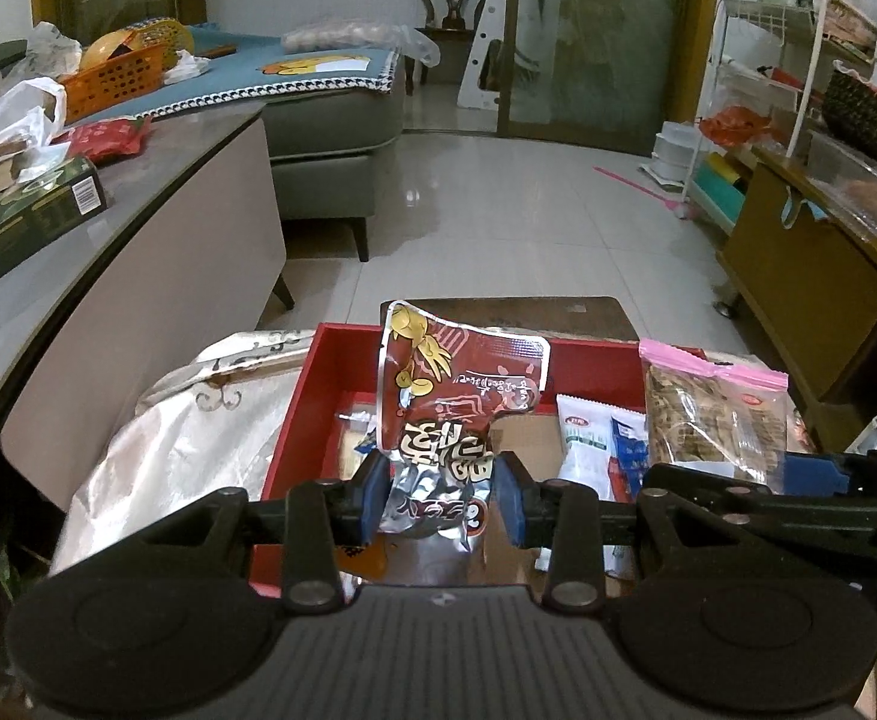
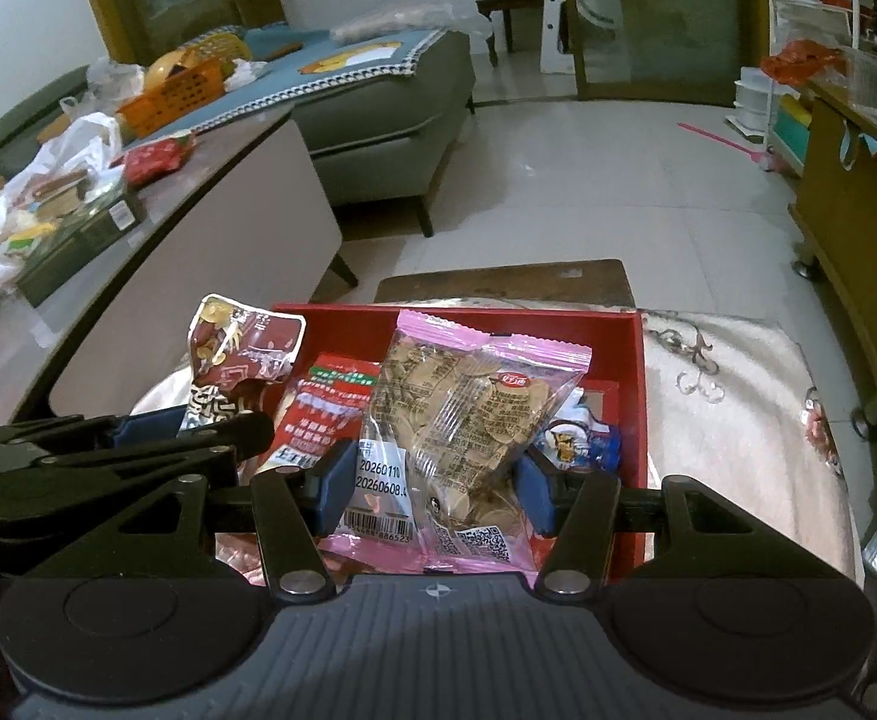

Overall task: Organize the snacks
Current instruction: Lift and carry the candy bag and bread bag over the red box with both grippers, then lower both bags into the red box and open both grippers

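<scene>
Two snack packs are being carried at once here, both held up over the red box (image 2: 630,360) that sits on a cloth-covered stand. The left gripper (image 1: 441,495) is clamped tight on a dark red foil packet (image 1: 438,420), pinched at its crumpled lower end so the rest sticks up and leans a bit. The right gripper (image 2: 432,492) is closed on a clear bag with pink ends (image 2: 468,420) – looks like flat crackers or seeds inside – with the blue pads pressed against its sides. Already lying in the box: a white sachet (image 1: 582,444), a blue one (image 1: 627,450) next to it, and a red and green pack (image 2: 324,408). So the step in hand is probably placing, or maybe lifting out – can't be told from this alone. If it's placing, a free spot in the box would need to be picked for each pack, the hands lowered one at a time, and the jaws opened only once the pack rests on something, so nothing flops over the edge.
</scene>
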`<state>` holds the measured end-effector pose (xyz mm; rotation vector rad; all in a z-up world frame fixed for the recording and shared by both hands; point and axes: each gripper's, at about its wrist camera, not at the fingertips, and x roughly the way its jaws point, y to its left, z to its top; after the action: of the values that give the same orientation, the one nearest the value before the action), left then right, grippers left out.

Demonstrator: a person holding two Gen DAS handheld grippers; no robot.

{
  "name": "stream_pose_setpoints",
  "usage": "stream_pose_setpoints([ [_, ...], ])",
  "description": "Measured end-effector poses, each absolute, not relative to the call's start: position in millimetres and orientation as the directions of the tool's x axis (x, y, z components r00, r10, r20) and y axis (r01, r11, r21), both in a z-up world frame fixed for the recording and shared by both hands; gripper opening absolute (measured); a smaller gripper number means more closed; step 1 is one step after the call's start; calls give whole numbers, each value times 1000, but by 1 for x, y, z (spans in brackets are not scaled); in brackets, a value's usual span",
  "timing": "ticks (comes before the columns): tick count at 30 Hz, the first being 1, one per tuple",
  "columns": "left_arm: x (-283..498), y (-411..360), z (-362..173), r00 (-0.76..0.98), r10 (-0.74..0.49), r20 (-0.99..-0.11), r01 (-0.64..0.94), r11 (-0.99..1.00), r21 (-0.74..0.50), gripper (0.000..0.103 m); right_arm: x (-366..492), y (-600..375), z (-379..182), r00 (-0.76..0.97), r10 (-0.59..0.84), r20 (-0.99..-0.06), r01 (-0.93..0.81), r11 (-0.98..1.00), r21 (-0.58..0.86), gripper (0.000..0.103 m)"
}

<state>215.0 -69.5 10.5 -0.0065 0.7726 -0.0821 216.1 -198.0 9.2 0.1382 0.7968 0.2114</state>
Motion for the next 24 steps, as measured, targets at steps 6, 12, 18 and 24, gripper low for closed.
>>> stream_pose_setpoints([
  [6, 227, -73, 7, 715, -61, -696, 64, 998, -22, 33, 226, -200, 6, 679, 233, -696, -124, 971, 204, 63],
  [12, 238, -74, 1, 709, -46, -704, 54, 998, -11, 32, 238, -199, 0, 671, 226, -706, -118, 973, 199, 63],
  [18, 244, -77, -4, 707, -34, -707, 53, 999, 6, 33, 244, -200, -4, 665, 219, -714, -110, 974, 197, 64],
  [24, 248, -80, -8, 700, -31, -713, 52, 999, 7, 33, 249, -200, -7, 660, 209, -722, -102, 977, 189, 64],
])
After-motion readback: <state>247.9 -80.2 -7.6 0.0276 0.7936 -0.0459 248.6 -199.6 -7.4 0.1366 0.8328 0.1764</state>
